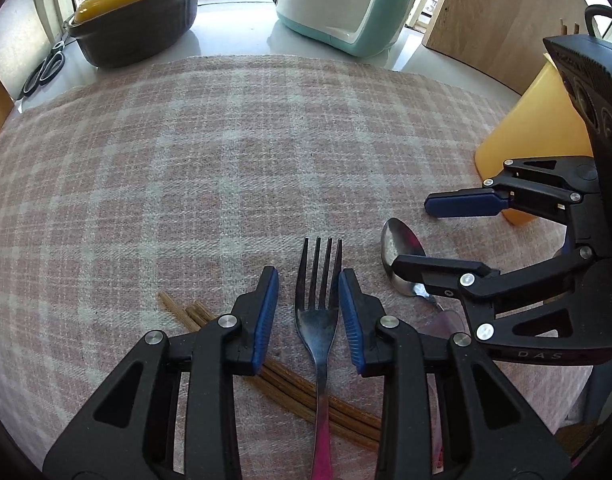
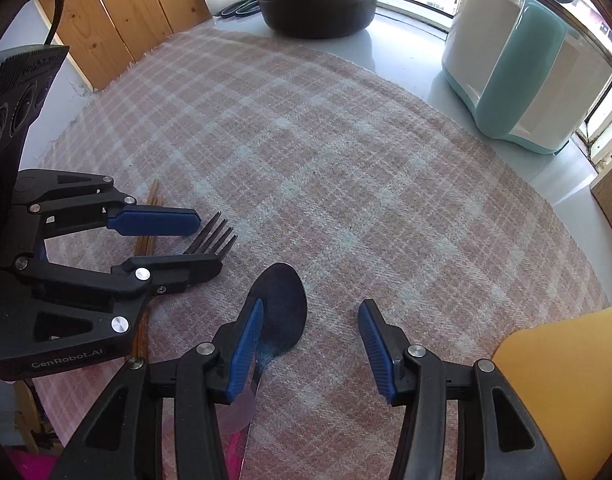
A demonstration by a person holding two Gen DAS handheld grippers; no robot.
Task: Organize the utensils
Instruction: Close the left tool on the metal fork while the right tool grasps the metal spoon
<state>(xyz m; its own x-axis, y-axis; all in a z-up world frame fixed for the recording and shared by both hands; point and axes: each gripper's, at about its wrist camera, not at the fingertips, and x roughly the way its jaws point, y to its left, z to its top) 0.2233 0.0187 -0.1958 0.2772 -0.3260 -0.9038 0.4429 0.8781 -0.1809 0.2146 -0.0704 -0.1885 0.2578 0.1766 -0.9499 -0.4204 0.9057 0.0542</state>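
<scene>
A metal fork with a pink handle lies on the checked cloth, across several brown chopsticks. My left gripper is open with a jaw on each side of the fork's neck. A metal spoon lies to the fork's right. My right gripper is open over the spoon; its left finger stands beside the spoon's bowl. The right gripper also shows in the left wrist view, and the left gripper in the right wrist view, beside the fork and chopsticks.
A yellow container stands at the right, close to my right gripper. A black pot with a yellow lid, a white and teal appliance and scissors stand at the back. Wooden boards rise at the back right.
</scene>
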